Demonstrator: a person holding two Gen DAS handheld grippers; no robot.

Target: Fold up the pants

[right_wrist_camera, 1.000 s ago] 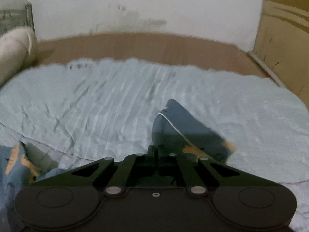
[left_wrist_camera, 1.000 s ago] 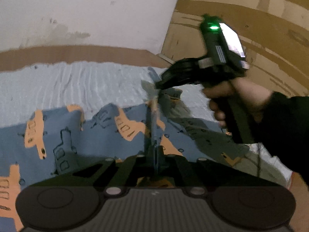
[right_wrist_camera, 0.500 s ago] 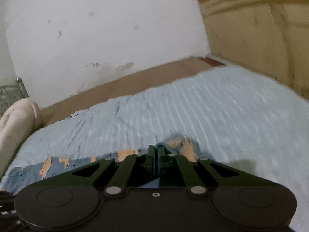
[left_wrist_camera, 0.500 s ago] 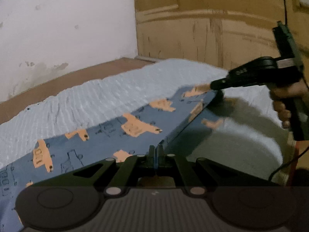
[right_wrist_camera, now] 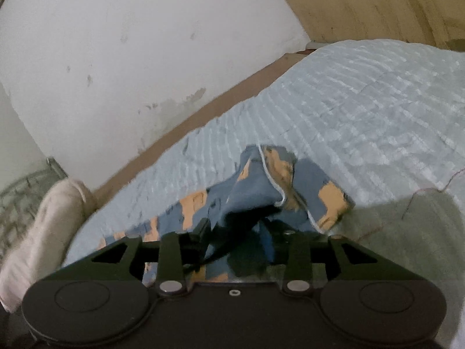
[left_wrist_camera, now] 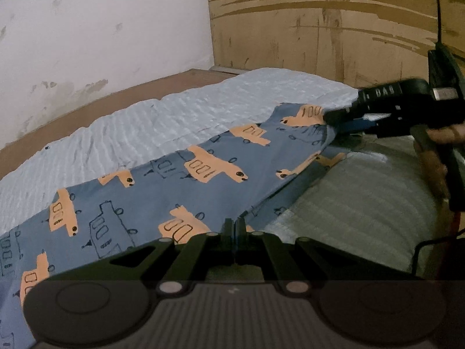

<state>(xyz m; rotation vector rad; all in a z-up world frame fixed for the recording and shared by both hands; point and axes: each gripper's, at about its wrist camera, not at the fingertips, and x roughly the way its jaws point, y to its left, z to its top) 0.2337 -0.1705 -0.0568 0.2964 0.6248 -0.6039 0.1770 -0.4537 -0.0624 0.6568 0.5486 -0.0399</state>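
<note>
Blue pants (left_wrist_camera: 203, 174) with orange and outlined vehicle prints lie stretched across the light blue bed cover (left_wrist_camera: 174, 116). My left gripper (left_wrist_camera: 234, 224) is shut on the near edge of the pants. At the far end of the cloth, the right gripper (left_wrist_camera: 334, 119) sits at the pants' corner, held by a person's hand (left_wrist_camera: 444, 136). In the right wrist view, the right gripper (right_wrist_camera: 237, 229) has its jaws opening. A bunched end of the pants (right_wrist_camera: 252, 192) lies loose between its fingers, and the pads stand off the cloth.
A white wall (left_wrist_camera: 101, 29) runs behind the bed, with a brown strip at its foot. A wooden panel (left_wrist_camera: 319, 29) stands at the right end. A cream rolled cushion (right_wrist_camera: 43, 232) lies at the left of the bed. A thin cable (left_wrist_camera: 436, 14) hangs by the right hand.
The right gripper swung away to the right end of the bed and rolled, drawing the pants out flat. Its jaws, shut on the cloth before, now stand apart. The left grip holds.
</note>
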